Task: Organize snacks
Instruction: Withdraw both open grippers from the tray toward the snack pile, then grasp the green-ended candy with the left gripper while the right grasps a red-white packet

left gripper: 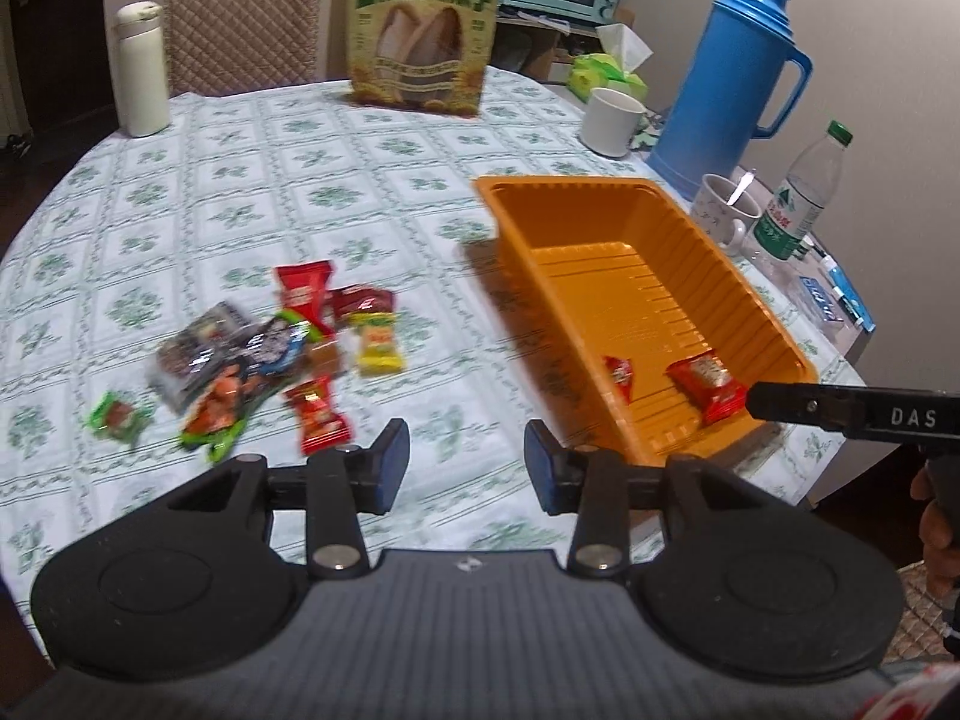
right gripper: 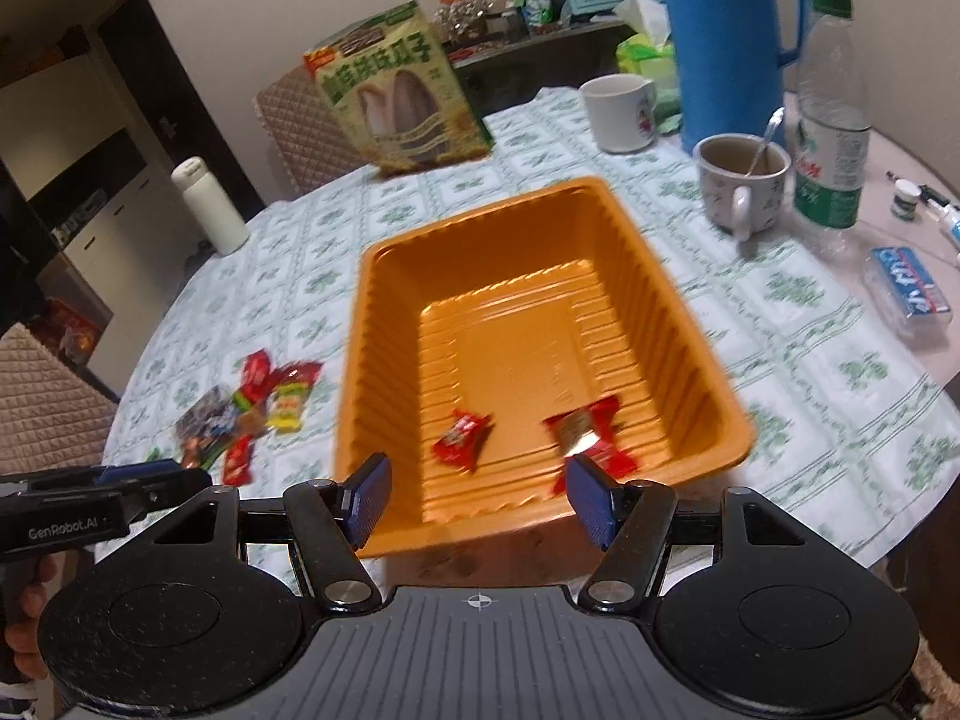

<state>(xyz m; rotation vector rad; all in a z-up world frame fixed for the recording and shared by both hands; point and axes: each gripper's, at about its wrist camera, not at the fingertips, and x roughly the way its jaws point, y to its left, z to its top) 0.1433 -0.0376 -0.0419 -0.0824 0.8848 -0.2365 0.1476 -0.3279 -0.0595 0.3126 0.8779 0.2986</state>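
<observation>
Right tongs point(right gripper: 474, 495) empty, snack pile point(left gripper: 252, 360) blurred, labels unreadable

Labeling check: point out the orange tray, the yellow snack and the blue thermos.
orange tray point(right gripper: 654, 276), right wrist view, on its far right rim.
yellow snack point(left gripper: 378, 345), left wrist view, middle of the wrapper.
blue thermos point(left gripper: 729, 78), left wrist view, middle of the body.

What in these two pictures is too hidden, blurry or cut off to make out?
- Snack pile, left wrist view: motion blur smears the wrapper labels; overlapping packets hide those beneath.
- Two red snacks in the orange tray, right wrist view: print blurred.
- Blue thermos, right wrist view: top cut off by the frame edge.
- Right gripper, left wrist view: only one finger shows at the edge.
</observation>
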